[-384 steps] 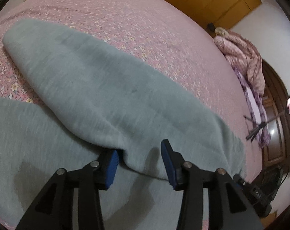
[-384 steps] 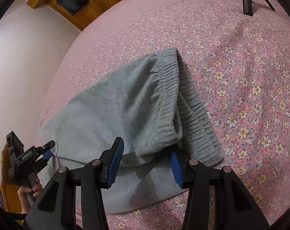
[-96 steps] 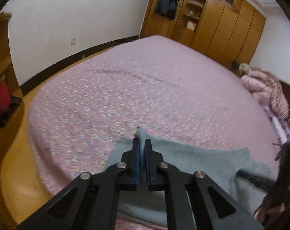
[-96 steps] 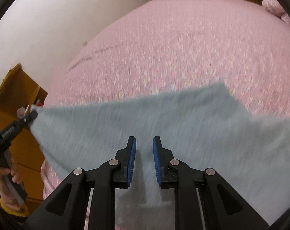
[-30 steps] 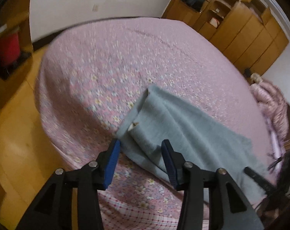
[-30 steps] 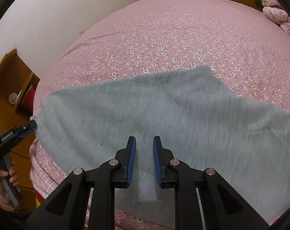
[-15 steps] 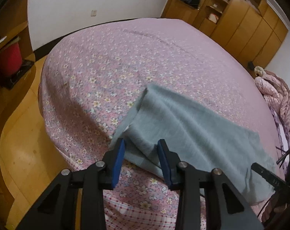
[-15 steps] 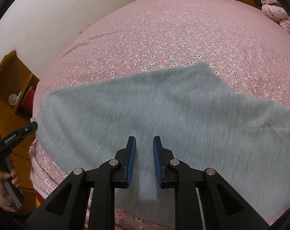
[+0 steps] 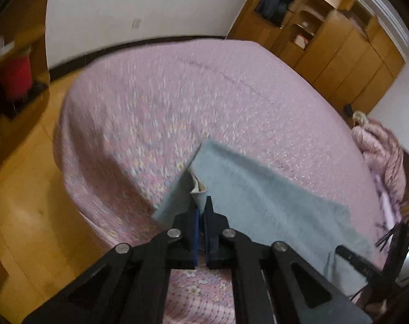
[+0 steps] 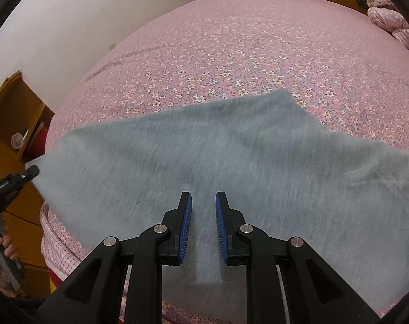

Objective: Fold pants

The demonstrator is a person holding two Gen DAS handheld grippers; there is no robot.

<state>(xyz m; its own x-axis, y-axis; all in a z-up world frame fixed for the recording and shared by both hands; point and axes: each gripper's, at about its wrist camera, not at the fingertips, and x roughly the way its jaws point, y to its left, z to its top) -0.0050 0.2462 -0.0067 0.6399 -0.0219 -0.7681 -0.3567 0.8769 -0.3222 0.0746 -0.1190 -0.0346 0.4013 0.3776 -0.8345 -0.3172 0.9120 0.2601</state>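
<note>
My left gripper (image 9: 201,213) pinches the pants (image 10: 231,156) corner at the bed (image 10: 258,40) edge, their long axis running rightward beneath my right gripper (image 10: 203,210), whose fingers stand apart, gripping nothing.

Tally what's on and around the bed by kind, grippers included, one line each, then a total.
Grippers: 2, the left gripper and the right gripper
Grey pants: 1
Pink floral bed: 1
Pink quilt bundle: 1
Wooden wardrobe: 1
Total: 6
</note>
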